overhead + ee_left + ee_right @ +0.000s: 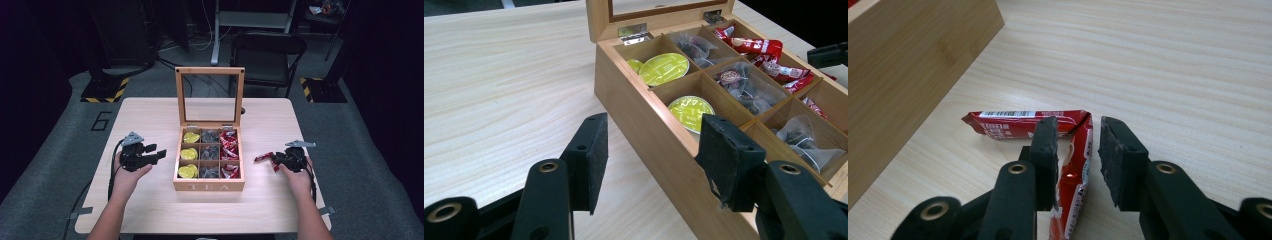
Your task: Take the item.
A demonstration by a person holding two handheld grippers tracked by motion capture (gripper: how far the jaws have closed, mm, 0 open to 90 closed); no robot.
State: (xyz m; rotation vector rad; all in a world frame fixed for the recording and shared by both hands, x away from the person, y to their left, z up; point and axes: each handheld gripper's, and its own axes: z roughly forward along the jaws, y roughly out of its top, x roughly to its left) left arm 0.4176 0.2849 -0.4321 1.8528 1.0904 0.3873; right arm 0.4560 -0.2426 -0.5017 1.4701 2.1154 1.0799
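Observation:
A wooden tea box (209,186) stands mid-table with its glass lid (210,95) raised. Yellow capsules (189,154) fill its left column, clear tea bags (210,152) the middle, red packets (230,150) the right. Two more red packets (263,157) lie on the table to the box's right, touching at one end. My right gripper (274,161) is low over them. In the right gripper view one packet (1078,170) lies between the parted jaws of this gripper (1078,122), clear of the pads, and the other (1013,124) lies crosswise. My left gripper (159,154) is open and holds nothing beside the box's left wall (644,125).
The light wooden table (150,210) has bare room on both sides of the box and in front of it. A dark chair (267,55) stands behind the far edge. Cables trail from both grippers toward the near edge.

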